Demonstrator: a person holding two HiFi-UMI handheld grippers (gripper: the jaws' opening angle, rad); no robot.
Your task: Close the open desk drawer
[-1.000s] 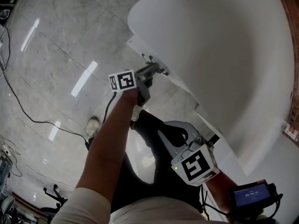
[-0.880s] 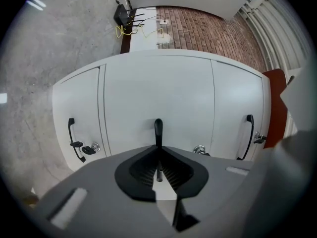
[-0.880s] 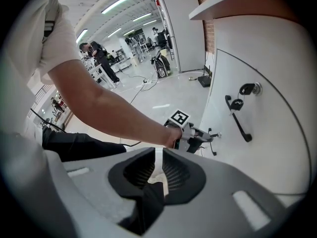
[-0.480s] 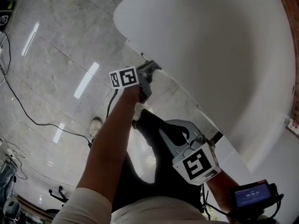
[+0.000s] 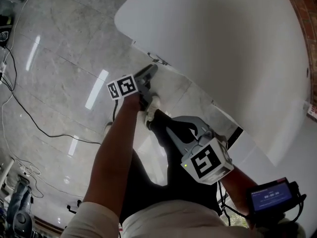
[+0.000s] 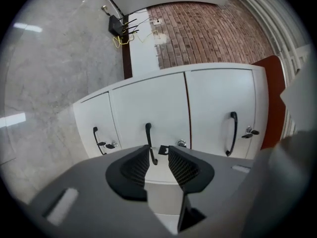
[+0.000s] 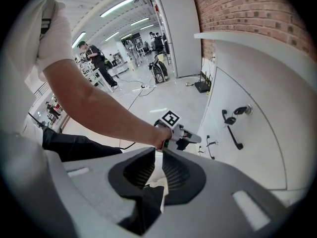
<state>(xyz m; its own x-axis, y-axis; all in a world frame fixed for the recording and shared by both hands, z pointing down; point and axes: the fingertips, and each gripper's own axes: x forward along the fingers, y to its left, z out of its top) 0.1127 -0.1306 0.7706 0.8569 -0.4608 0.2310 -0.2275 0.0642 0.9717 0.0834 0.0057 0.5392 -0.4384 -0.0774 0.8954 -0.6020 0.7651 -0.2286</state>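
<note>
Three handles [image 6: 148, 135], unclear overhead, face left gripper's [image 6: 158, 152] just-opened fingers [image 6: 184, 166] (middle one between).

Bright, even indoor light. Ceiling strip lights [image 7: 118, 6] throw white glare streaks on the glossy floor [image 5: 54, 53]. Both gripper views bulge strongly and go black at the corners; the left claw [image 6: 158, 155] looks soft.

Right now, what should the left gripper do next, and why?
Probably draw the left gripper straight back. Its jaws have just been opening and now stand apart, with the handle loose in the gap, not pinched. The drawer looks flush with the fronts beside it, so it seems shut.
</note>
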